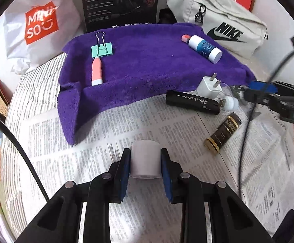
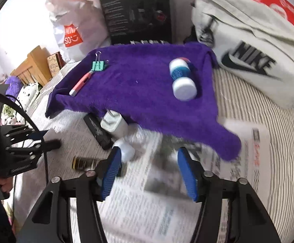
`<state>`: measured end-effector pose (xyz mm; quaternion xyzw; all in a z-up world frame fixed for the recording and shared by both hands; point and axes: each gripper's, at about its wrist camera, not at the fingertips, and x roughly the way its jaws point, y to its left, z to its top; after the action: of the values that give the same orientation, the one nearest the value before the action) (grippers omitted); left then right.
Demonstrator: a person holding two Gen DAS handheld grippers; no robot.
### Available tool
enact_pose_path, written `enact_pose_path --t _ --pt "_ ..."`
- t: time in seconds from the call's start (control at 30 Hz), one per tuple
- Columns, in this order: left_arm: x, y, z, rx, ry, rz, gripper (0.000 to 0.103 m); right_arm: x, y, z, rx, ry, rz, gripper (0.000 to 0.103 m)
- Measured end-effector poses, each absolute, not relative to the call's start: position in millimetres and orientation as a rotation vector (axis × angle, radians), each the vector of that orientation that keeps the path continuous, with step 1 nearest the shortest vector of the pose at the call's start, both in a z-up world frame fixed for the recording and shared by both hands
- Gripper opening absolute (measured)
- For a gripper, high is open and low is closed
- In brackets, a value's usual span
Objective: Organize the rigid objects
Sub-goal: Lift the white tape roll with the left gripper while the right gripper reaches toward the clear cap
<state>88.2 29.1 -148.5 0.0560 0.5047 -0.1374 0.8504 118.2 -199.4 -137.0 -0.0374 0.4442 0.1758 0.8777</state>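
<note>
Left claw (image 1: 145, 163): pads clamped on pale cylinder (image 1: 145, 160), upright roll held above newsprint sheet (image 1: 98, 141) spread on striped bed cover (image 1: 27, 93). Right claw (image 2: 150, 167): blue pads part-way apart, nothing between them, poised over newsprint.

Landmark: purple towel (image 1: 147, 60), folded flat, beyond both claws.

Just short of towel's near edge, loose cluster on newsprint:
- small white round item (image 2: 126, 150), touching or just beside right claw's left pad; contact not resolvable through blur.
- white plug adapter (image 1: 208, 86), prongs up, against towel's near edge.
- black bar with script lettering (image 1: 193, 102), long axis roughly along towel's near edge.
- dark brown tube with gold cap (image 1: 222, 132), nearer than bar, long axis slanted toward towel.

On towel: 
- pink-and-white pen-shaped item (image 1: 96, 71) at left, long axis running away from claws.
- mint binder clip (image 1: 102, 47) at its far tip.
- white-and-blue bottle (image 1: 204, 47) at right, lying down.

Behind towel: white shopping bag (image 1: 39, 26), black box (image 1: 120, 2), grey sports bag (image 1: 223, 20).

Judgement: cluster closer to right claw; pale cylinder's likely destination ahead, on towel.
</note>
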Motion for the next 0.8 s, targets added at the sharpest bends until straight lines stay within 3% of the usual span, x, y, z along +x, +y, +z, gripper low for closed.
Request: enact_pose_path --t 0.1,0.6,0.73,0.8 --pt "85.1 34.2 -150.5 0.091 1.059 -0.294 0.027 130.8 -195.1 -142.5 -0.085 0.952 0.342 0.049" --pt "85.4 36.8 -151.9 0.049 1.037 -0.330 0.028 150.4 -167.7 -157.4 -0.091 1.025 0.361 0.048" --pt "85.5 36.9 -152.0 0.046 1.036 -0.331 0.028 152.0 -170.2 -159.6 -0.120 1.007 0.344 0.029" --pt "85.2 37.0 -152.0 0.047 1.036 -0.331 0.028 149.8 -176.1 -157.1 -0.109 1.012 0.352 0.027"
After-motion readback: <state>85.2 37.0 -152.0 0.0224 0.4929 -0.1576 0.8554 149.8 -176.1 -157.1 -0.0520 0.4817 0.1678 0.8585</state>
